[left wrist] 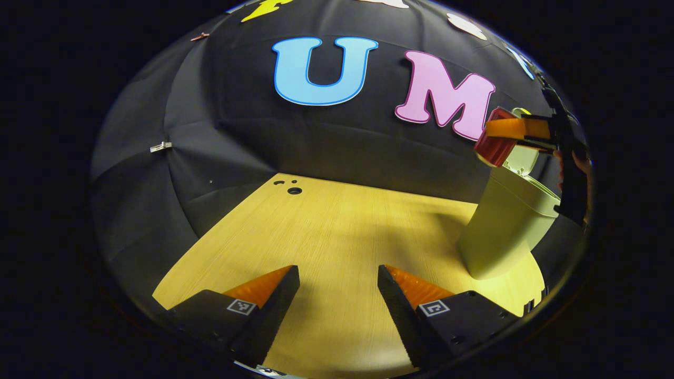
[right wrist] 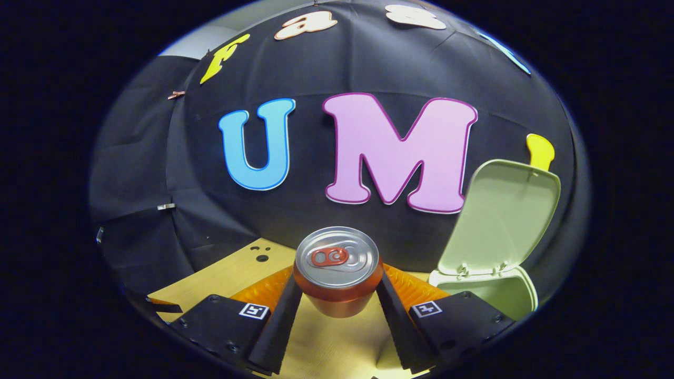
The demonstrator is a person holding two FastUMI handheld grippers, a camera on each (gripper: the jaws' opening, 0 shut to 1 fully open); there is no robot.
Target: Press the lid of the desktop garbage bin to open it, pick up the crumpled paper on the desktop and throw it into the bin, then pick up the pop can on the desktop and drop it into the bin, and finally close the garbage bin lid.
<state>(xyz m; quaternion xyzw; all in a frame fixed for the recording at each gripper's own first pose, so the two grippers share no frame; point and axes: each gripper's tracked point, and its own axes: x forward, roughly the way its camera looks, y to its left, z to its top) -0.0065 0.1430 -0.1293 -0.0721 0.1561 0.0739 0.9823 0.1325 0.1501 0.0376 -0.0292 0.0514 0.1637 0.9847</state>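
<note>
Light wood-grain counter point(left wrist: 326, 237) is sitting under everything, with a few small dark holes point(left wrist: 294, 190) showing near its far-left corner. Black cloth wall point(left wrist: 316, 142) is hanging behind, metal clip point(left wrist: 160, 147) pinching one fold.

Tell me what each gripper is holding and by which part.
The right gripper clamps the pop can by its sides, just below the top rim, beside the open bin. The left gripper is open, holding nothing.

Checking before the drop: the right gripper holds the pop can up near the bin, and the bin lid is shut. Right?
Not quite. The right gripper does hold the pop can between its fingers near the bin, but the lid stands open, tilted back on its hinge, as the right gripper view shows.
</note>
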